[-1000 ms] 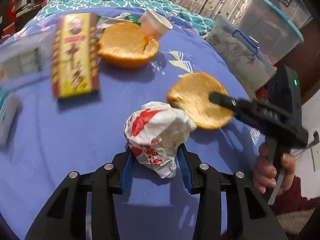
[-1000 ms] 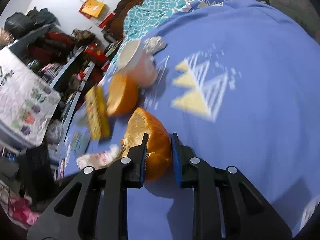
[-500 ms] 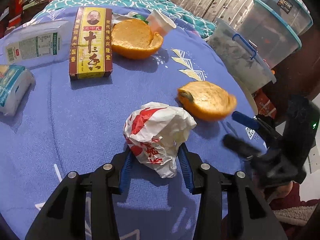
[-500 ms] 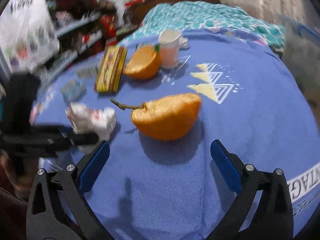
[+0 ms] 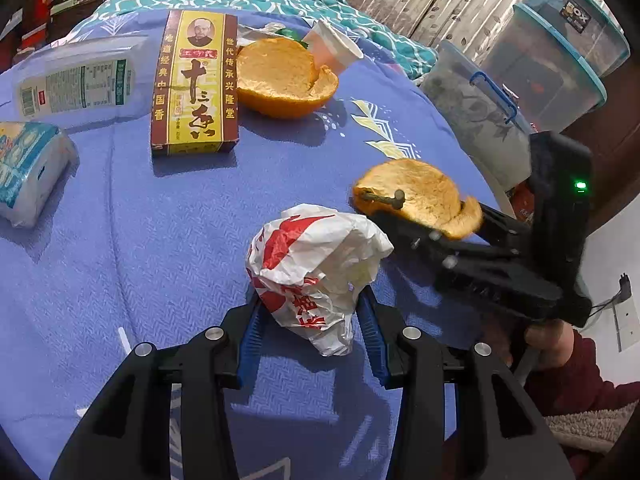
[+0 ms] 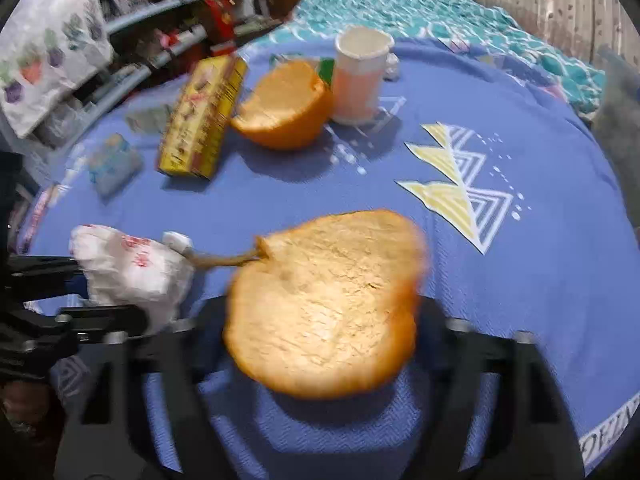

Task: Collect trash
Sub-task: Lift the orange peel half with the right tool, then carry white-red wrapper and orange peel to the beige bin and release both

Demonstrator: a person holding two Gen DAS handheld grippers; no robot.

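- The left gripper (image 5: 310, 334) is clamped on a crumpled white-and-red wrapper (image 5: 316, 272), its blue pads (image 5: 249, 336) pressing in from both sides just above the blue cloth (image 5: 140, 248).
- The right gripper (image 6: 320, 356) has its jaws around a hollow orange peel half (image 6: 328, 304) with a stem. They have just been closing, and the peel sits between them; the picture is too blurred to tell whether the pads press on it.
- From the left side, that peel sits right beside the wrapper, on top of the right gripper's black fingers.
- Further back on the cloth lie a second orange peel half (image 5: 284, 78), a paper cup (image 5: 332, 50) touching it, and a yellow-and-brown box (image 5: 196, 84).
- A tissue pack (image 5: 28, 172) lies at the left edge.
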